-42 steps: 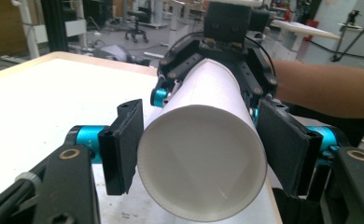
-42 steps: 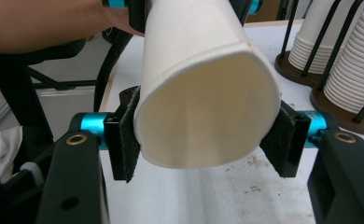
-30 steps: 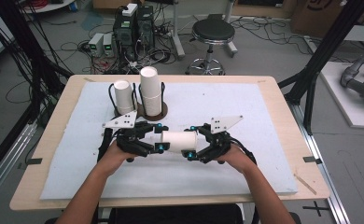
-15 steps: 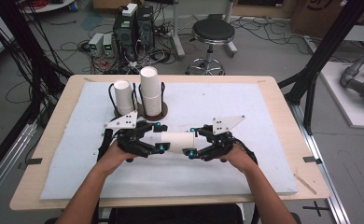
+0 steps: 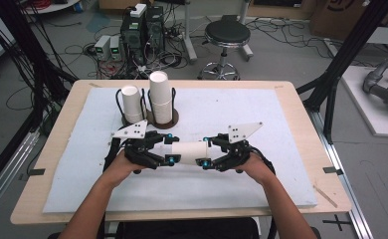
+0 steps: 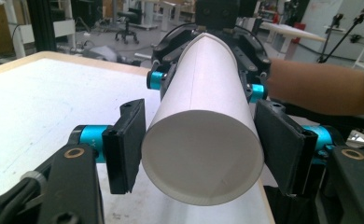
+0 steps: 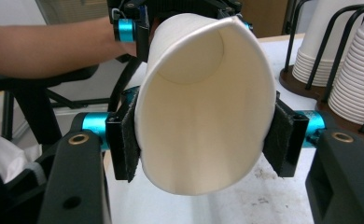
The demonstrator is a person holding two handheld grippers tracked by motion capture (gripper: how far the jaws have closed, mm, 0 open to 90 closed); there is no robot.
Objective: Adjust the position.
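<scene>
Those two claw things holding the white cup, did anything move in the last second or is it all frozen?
Almost frozen. The paper cup stays lying sideways between the left gripper and right gripper, perhaps drifting very slightly toward the right. The right fingers squeeze its rim. Both cup stacks behind stay put.

- White paper cup [image 5: 190, 153], plain, lying on its side above the white mat, between the two grippers.
- Open mouth squeezed into an oval [image 7: 203, 107] in the right gripper view.
- Closed base end [image 6: 202, 158] round, between the pads in the left gripper view.
</scene>
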